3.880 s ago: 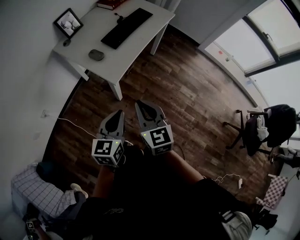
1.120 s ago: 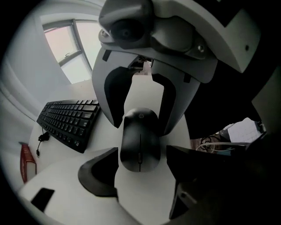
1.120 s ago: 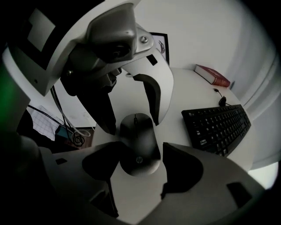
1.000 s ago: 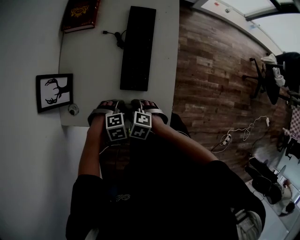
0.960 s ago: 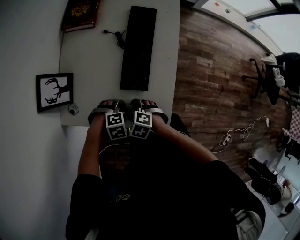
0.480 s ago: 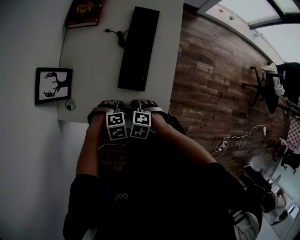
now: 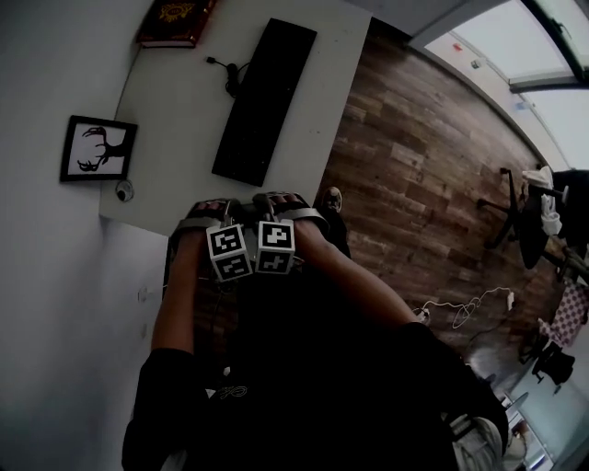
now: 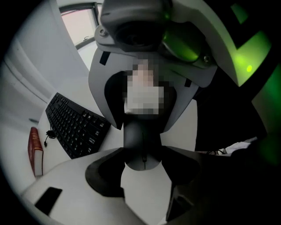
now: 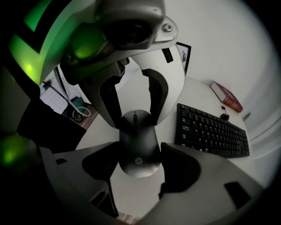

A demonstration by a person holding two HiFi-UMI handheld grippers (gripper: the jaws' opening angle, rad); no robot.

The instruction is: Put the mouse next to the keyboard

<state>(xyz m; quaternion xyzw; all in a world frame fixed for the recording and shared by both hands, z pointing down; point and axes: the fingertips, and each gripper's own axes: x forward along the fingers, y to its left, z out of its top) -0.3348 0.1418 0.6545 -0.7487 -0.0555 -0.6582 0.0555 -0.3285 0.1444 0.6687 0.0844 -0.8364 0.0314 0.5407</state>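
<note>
A dark mouse (image 8: 142,145) (image 9: 138,149) is held by both grippers from opposite ends, just above the white table (image 7: 175,120). My left gripper (image 8: 143,154) (image 7: 221,225) has just been closing and is shut on the wheel end. My right gripper (image 9: 139,151) (image 7: 276,221) is shut on the logo end. The black keyboard (image 7: 264,101) (image 8: 74,125) (image 9: 210,129) lies lengthwise beyond them. In the head view the grippers stand side by side at the table's near edge and hide the mouse.
A red book (image 7: 178,23) (image 8: 35,149) (image 9: 226,96) lies at the far end, a framed picture (image 7: 98,149) by the wall. A small round object (image 7: 123,190) sits at the near left corner, a black cable (image 7: 230,69) beside the keyboard. Wood floor (image 7: 414,166) lies right.
Several seconds ago the grippers hung over the floor and the mouse lay on the table. In the last second both grippers shifted together slightly at the table's near edge.
</note>
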